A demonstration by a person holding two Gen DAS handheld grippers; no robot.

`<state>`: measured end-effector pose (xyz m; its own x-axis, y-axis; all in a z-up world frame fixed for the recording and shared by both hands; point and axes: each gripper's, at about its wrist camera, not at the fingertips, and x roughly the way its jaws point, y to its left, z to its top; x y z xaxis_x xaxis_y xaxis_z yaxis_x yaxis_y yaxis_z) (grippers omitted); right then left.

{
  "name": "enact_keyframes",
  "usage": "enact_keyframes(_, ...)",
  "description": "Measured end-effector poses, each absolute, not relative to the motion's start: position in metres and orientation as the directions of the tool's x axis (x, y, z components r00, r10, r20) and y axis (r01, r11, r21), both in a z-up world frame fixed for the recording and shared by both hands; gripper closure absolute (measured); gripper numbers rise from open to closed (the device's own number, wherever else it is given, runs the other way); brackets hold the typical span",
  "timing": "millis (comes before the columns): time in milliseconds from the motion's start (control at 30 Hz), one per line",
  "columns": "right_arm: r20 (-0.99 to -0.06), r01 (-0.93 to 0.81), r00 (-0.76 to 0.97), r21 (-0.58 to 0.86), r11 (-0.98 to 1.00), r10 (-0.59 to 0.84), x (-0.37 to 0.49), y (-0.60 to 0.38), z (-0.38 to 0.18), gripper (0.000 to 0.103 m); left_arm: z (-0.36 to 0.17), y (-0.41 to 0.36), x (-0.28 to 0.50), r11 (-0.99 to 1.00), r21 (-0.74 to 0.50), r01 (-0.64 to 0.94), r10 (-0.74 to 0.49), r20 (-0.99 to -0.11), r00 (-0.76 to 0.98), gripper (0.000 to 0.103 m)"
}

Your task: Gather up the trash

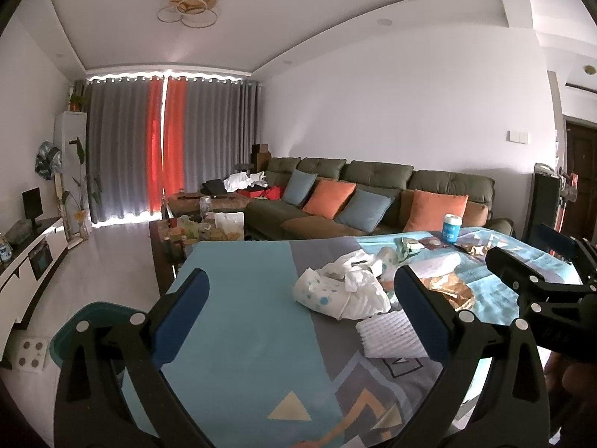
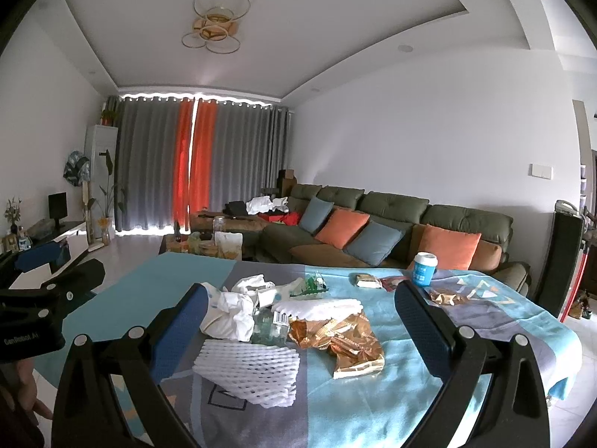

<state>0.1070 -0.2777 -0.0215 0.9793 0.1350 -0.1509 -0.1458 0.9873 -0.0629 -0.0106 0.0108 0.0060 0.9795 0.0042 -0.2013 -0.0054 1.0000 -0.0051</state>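
- Blue pads line your fingers, and both pairs stand spread wide with nothing between them: the left gripper [image 1: 302, 321] hangs over the bare teal end of the table, the right gripper [image 2: 302, 328] right over the litter.
- Nearest the right fingers lies a white foam net [image 2: 248, 371], flat on the cloth, with a gold foil wrapper [image 2: 345, 339] just beside it to the right.
- Behind those sits a heap: crumpled white tissue [image 2: 233, 311], a clear plastic bottle [image 2: 270, 328] on its side, and a green wrapper [image 2: 311, 285] further back.
- Farther off, well apart from the heap, are small snack packets [image 2: 367, 280], another gold wrapper [image 2: 444, 296] and a blue and white cup [image 2: 424, 268] standing upright.
- As I judge it, you have barely begun: nothing is held and all the visible trash lies on the table.
- A teal bin [image 1: 89, 330] stands on the floor by the table's left edge; that looks like where the trash should go, though I cannot see inside it.
- The table [image 1: 238, 298] wears a teal and grey patterned cloth, a little rumpled on the right.
- Beyond it is a living room: a green sofa [image 2: 391, 216] with orange and blue cushions, a cluttered coffee table [image 2: 201, 242], grey and orange curtains [image 2: 194, 164], pale floor tiles.
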Motion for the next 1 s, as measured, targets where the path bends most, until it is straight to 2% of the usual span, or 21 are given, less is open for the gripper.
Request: enact_keyframes(1000,-0.119,-0.134,0.985,-0.054,0.99,0.127,0.0996,-0.2844,-0.0168,0.006,0.0054,0.0033,-0.0133,1.0,0.008,0.004,-0.002,-0.193,0.981,0.005)
